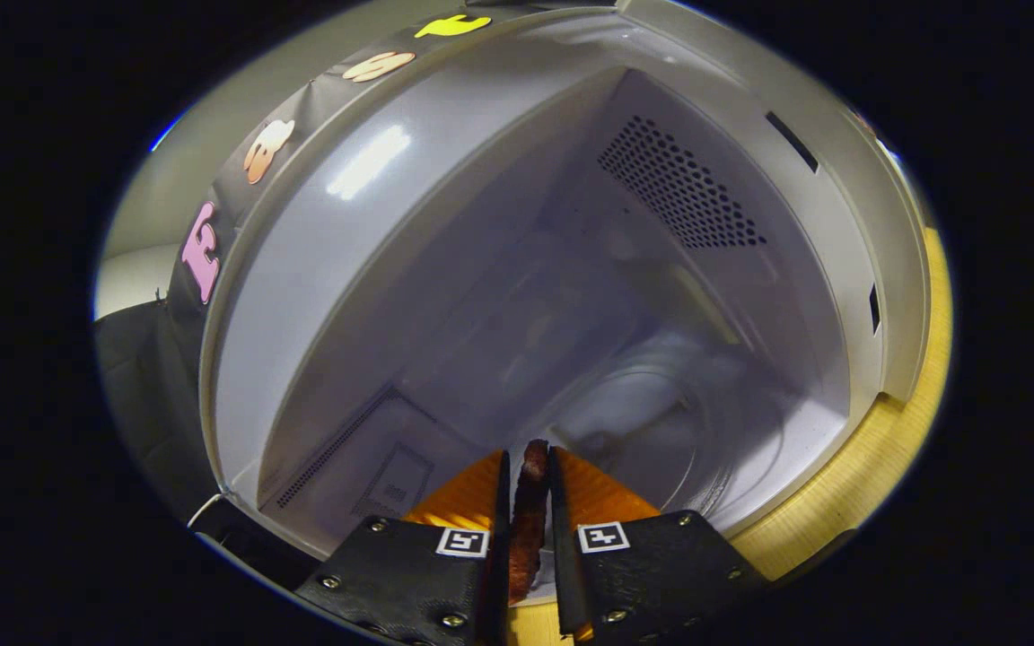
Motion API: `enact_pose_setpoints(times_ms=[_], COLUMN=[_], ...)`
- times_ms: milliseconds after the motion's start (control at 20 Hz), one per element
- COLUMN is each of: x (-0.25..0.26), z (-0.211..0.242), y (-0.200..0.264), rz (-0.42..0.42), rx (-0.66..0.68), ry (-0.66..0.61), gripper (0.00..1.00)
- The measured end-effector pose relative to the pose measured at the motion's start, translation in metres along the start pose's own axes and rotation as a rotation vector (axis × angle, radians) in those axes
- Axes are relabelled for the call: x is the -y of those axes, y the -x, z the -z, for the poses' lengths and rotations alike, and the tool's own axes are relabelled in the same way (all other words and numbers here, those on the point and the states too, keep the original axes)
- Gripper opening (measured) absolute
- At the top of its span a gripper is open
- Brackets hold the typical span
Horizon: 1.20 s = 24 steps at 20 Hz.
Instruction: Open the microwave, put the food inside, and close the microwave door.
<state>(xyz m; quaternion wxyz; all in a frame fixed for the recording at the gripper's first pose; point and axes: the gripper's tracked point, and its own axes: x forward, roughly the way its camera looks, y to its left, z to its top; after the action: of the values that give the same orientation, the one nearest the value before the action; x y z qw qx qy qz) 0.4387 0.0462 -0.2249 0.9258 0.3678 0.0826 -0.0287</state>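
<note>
Your gripper (530, 467) has its two fingers drawn close together, clamped on a thin, dark reddish-brown strip of food (528, 511) that stands on edge in the narrow gap between them; both fingers press against its sides, and its top end pokes out just past the fingertips. Each finger carries a small square black-and-white marker (463, 541) on its upper face, near the base. Below and to the right of your fingers you can see a strip of pale wooden table (849, 484), on which the microwave (894, 296) stands. You are pointing straight into its open mouth, tilted, so the cavity looks skewed. Just ahead of the fingertips lies the round glass turntable (705, 422) on the cavity floor, clear and faintly glinting, with the food held above its near edge. To the left of your fingers, one inner wall shows a row of fine perforations and a small rectangular panel (396, 480). Farther in, the back wall is dim and greyish. Beyond that, on the upper right inner wall, there is a patch of round vent holes (679, 184). Two dark latch slots (791, 141) sit in the microwave's front frame.
</note>
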Motion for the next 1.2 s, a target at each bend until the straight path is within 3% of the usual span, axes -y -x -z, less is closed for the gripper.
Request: enact_pose_setpoints(times_ms=[200, 350, 400, 650, 800, 950, 1000, 1100, 1200], x=[-0.004, -0.005, -0.005, -0.011, -0.009, -0.015, -0.024, -0.018, -0.016], z=[-0.001, 0.003, 0.003, 0.002, 0.008, 0.006, 0.002, -0.004, -0.006], y=[-0.005, -0.012, -0.015, -0.02, -0.027, -0.028, -0.024, -0.021, -0.018], rz=[0.018, 0.04, 0.045, 0.061, 0.076, 0.071, 0.044, 0.096, 0.099], rx=[0.082, 0.096, 0.102, 0.182, 0.168, 0.18, 0.196, 0.223, 0.225], ry=[0.037, -0.023, -0.046, -0.024, -0.077, -0.051, -0.047, 0.01, 0.049], gripper=[0.32, 0.32, 0.54, 0.54, 0.58, 0.61, 0.73, 0.97, 0.97])
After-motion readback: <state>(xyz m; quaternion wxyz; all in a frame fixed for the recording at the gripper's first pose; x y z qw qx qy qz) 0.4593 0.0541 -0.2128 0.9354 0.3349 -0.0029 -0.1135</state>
